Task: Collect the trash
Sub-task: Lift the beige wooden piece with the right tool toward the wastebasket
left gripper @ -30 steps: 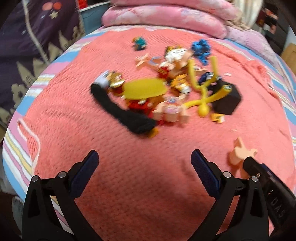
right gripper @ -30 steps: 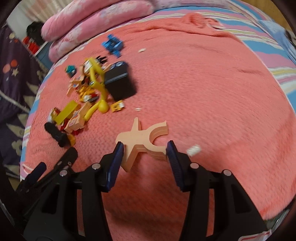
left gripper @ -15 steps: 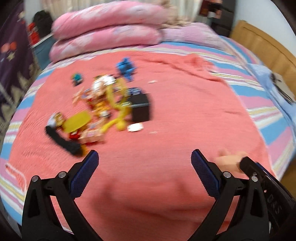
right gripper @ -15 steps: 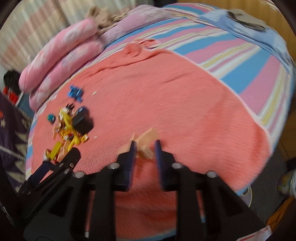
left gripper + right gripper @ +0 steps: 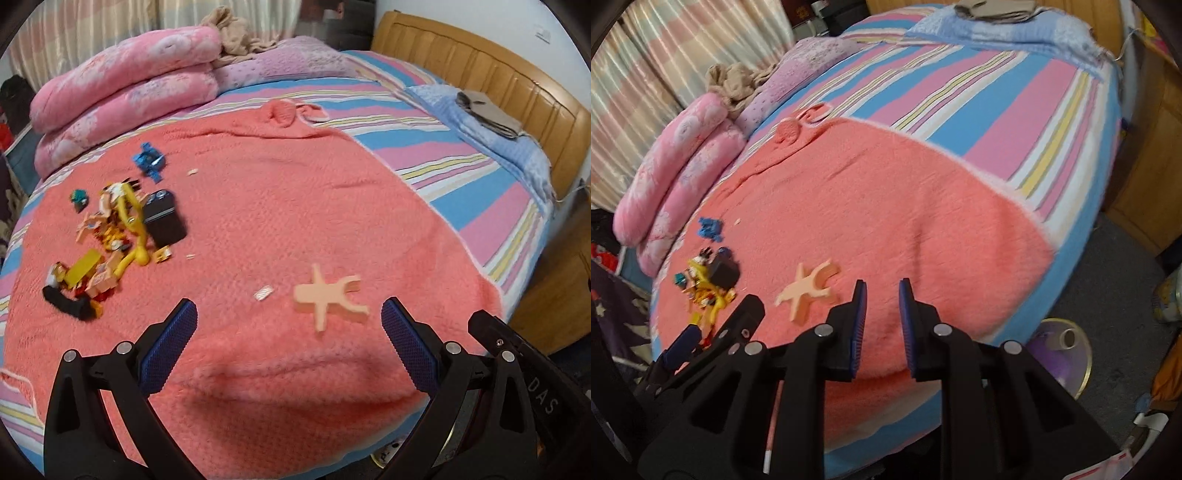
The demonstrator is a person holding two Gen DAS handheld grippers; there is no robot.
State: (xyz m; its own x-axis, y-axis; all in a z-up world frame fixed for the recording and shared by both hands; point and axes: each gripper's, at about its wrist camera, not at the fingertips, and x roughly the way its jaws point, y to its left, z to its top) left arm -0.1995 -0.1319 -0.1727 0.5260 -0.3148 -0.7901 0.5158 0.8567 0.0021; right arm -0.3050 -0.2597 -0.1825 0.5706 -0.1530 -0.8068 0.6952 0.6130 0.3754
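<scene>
Coral blanket [image 5: 295,221] holds uncollected toy pile [image 5: 118,229] mid-left, paper scrap [image 5: 263,293] and peach figure [image 5: 327,295] centre; left tongs [image 5: 288,347] spread empty, right tongs [image 5: 881,328] narrowly parted, empty.

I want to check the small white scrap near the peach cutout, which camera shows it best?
The left wrist view: the white scrap lies in plain sight on the coral blanket, just left of the peach cutout. The right wrist view shows the cutout, but I cannot make out the scrap there.
</scene>
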